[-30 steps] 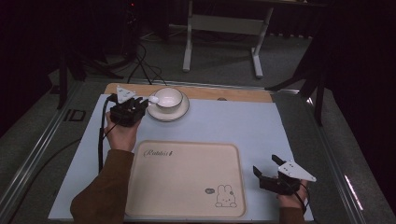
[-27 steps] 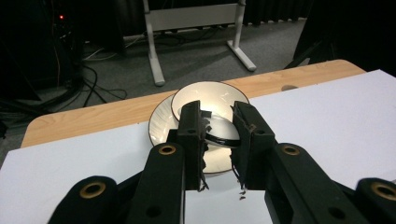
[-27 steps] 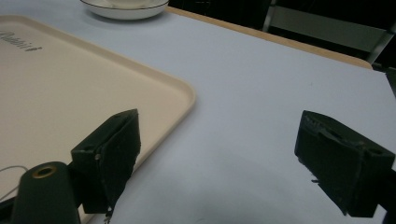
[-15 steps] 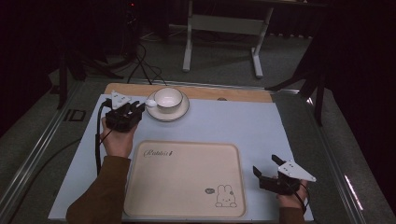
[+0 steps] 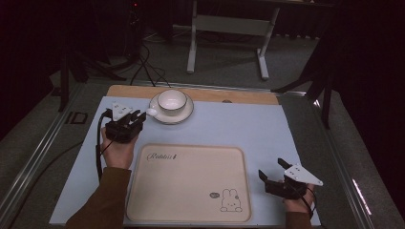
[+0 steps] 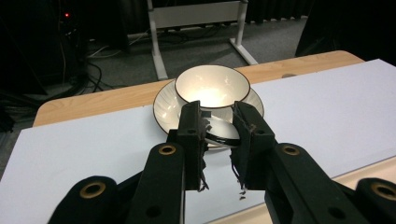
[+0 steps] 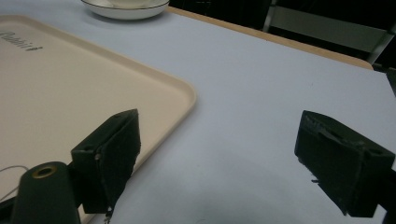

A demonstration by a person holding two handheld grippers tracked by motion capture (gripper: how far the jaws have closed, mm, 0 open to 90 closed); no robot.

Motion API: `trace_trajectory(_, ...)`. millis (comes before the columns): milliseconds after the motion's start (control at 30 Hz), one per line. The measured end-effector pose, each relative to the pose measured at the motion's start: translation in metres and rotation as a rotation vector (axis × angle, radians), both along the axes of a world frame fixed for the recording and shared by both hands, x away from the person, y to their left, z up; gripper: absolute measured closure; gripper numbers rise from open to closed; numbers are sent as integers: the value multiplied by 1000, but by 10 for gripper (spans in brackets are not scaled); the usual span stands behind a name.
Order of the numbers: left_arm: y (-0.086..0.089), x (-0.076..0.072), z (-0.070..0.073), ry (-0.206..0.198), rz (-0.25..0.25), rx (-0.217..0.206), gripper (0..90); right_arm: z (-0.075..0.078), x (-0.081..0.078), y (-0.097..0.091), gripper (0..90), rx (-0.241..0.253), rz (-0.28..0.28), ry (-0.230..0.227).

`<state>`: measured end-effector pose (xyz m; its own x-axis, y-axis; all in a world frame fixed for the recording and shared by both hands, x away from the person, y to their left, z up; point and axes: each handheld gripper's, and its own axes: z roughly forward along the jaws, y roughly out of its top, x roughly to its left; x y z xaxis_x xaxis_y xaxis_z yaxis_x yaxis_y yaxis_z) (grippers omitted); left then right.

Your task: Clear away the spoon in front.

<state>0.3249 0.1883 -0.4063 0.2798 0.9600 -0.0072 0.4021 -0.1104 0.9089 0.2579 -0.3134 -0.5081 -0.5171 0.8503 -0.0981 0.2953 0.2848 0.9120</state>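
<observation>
Spoon (image 6: 222, 132) clamped between left claw (image 6: 219, 122) jaws, over saucer (image 6: 161, 105) rim, before cup (image 6: 212, 86)

A white ceramic cup (image 5: 172, 99) sits on a round white saucer (image 5: 184, 114) at the far side of the bench (image 5: 267, 129). A rectangular cream plastic tray (image 5: 188, 183) lies nearer, at the front. The left hand-held gripper (image 5: 138, 117) is just left of the saucer; the right hand-held gripper (image 5: 272, 169) is right of the tray.

Left tool (image 5: 139, 117) jaws closed, forearm extended; right tool (image 5: 273, 170) jaws wide, low.
</observation>
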Motion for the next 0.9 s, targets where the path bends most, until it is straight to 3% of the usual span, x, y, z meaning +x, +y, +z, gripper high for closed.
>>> trace_trajectory(433, 2, -14, -3, -13, 13, -4, 743, 0, 0, 0, 140, 1, 0, 2)
trace_trajectory(900, 3, -24, -16, 6, 18, -10, 743, 0, 0, 1, 140, 0, -2, 3)
